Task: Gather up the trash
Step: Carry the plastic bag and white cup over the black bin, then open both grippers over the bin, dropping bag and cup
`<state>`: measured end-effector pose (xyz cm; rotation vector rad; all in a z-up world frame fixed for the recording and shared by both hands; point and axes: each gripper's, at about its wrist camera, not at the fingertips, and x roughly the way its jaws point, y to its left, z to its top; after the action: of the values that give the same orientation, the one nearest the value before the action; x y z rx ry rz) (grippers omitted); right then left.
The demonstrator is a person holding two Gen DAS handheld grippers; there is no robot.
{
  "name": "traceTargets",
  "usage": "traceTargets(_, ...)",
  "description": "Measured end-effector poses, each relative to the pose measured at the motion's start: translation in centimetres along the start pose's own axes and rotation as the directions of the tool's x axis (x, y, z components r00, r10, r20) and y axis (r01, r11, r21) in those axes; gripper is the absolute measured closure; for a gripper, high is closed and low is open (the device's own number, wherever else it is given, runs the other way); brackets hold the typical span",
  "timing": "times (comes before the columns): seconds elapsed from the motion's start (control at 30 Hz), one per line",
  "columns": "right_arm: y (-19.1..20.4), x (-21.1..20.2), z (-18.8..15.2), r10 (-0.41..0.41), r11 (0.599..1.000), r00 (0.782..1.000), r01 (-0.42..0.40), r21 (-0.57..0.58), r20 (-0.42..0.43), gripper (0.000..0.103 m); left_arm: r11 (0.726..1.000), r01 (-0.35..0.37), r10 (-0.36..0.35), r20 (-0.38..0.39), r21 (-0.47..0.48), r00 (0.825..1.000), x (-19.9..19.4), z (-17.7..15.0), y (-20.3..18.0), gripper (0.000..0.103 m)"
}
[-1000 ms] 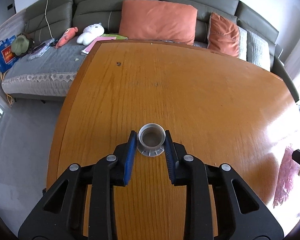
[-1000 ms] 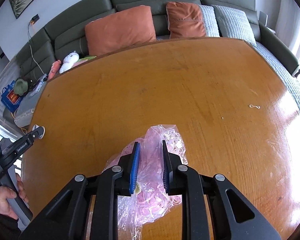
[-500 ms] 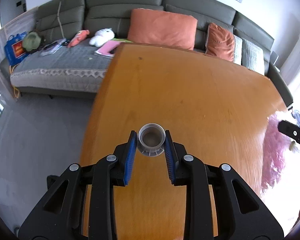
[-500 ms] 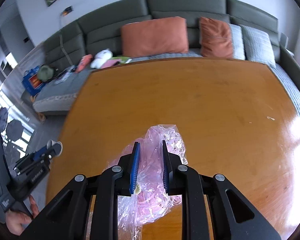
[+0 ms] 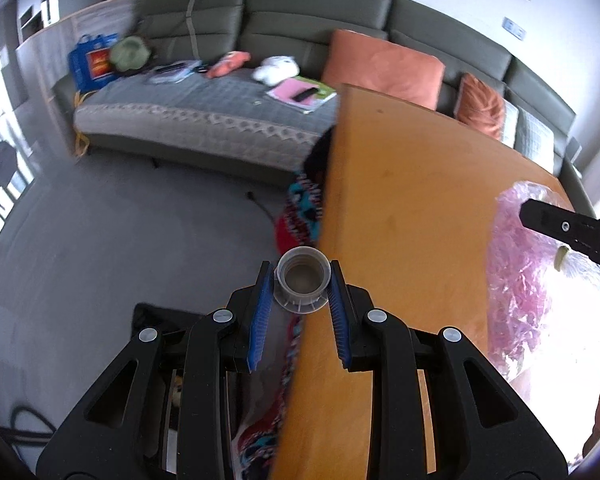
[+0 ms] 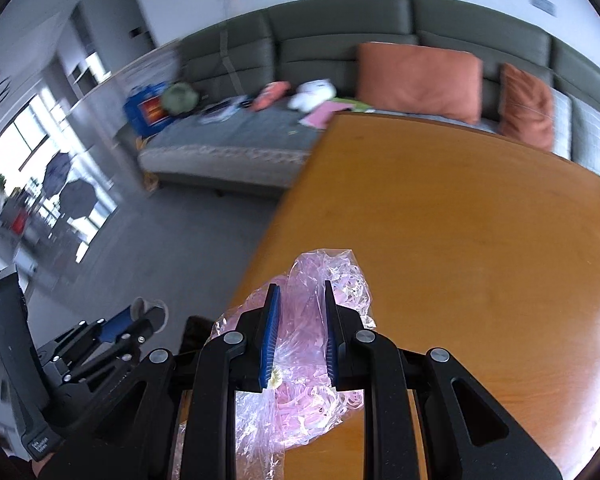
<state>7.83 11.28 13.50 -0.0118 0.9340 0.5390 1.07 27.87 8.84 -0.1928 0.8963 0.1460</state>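
While clamped between the blue pads, a clear bottle neck [image 5: 301, 280] is held by the left tool [image 5: 300, 292] at the tabletop [image 5: 404, 220] edge (floor beneath); a pink plastic bag [image 6: 304, 344] is pinched by the right tool [image 6: 299, 320].

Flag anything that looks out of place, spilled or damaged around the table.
Nothing spilled or damaged. A patterned cloth hangs crumpled by the table edge. The clear cap and pink plastic bag are held in the tongs.
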Motion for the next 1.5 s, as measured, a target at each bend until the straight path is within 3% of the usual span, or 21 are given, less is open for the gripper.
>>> traceTargets(0.37, 15.0, 3.4, -1.7, 0.188, 0.957, 0.977, -0.206, -0.202, -0.106, 0.081, 0.979, -0.142, 0.141, -0.015, -0.147, 0.990, -4.5, -5.4, 10.5, 0.076)
traceTargets(0.67, 22.9, 7.3, -2.9, 0.228, 0.916, 0.948, -0.286, -0.281, -0.221, 0.081, 0.929, -0.254, 0.236, -0.099, -0.270, 0.967, -5.9, -9.2, 18.4, 0.076)
traceTargets(0.7, 23.7, 8.3, -2.8, 0.227, 0.912, 0.940, -0.297, -0.283, -0.254, 0.078, 0.924, -0.262, 0.241, -0.109, -0.277, 0.964, -5.8, -9.5, 18.8, 0.076)
traceTargets(0.77, 24.9, 9.5, -2.5, 0.214, 0.915, 0.940, -0.288, -0.282, -0.267, 0.059, 0.918, -0.271, 0.238, -0.143, -0.289, 0.961, -5.1, -9.8, 19.9, 0.075)
traceTargets(0.83, 25.6, 9.9, -2.4, 0.200, 0.916, 0.947, -0.271, -0.295, -0.251, 0.057, 0.907, -0.313, 0.263, -0.202, -0.282, 0.944, -4.0, -9.9, 20.4, 0.037)
traceTargets(0.87, 25.9, 9.9, -2.3, 0.198, 0.916, 0.949, -0.269, -0.299, -0.246, 0.057, 0.897, -0.345, 0.291, -0.218, -0.276, 0.932, -3.7, -9.9, 20.6, 0.007)
traceTargets(0.93, 26.0, 9.6, -2.1, 0.201, 0.913, 0.953, -0.266, -0.309, -0.227, 0.057, 0.887, -0.376, 0.330, -0.203, -0.268, 0.922, -3.8, -9.9, 21.1, 0.006)
traceTargets(1.13, 25.9, 9.0, -2.0, 0.215, 0.910, 0.952, -0.276, -0.310, -0.216, 0.057, 0.877, -0.386, 0.337, -0.209, -0.285, 0.918, -3.9, -10.2, 21.7, 0.006)
traceTargets(1.5, 23.1, 6.6, -1.7, 0.211, 0.925, 0.960, -0.256, -0.280, -0.182, 0.055, 0.886, -0.371, 0.334, -0.171, -0.277, 0.927, -5.5, -10.0, 20.1, 0.006)
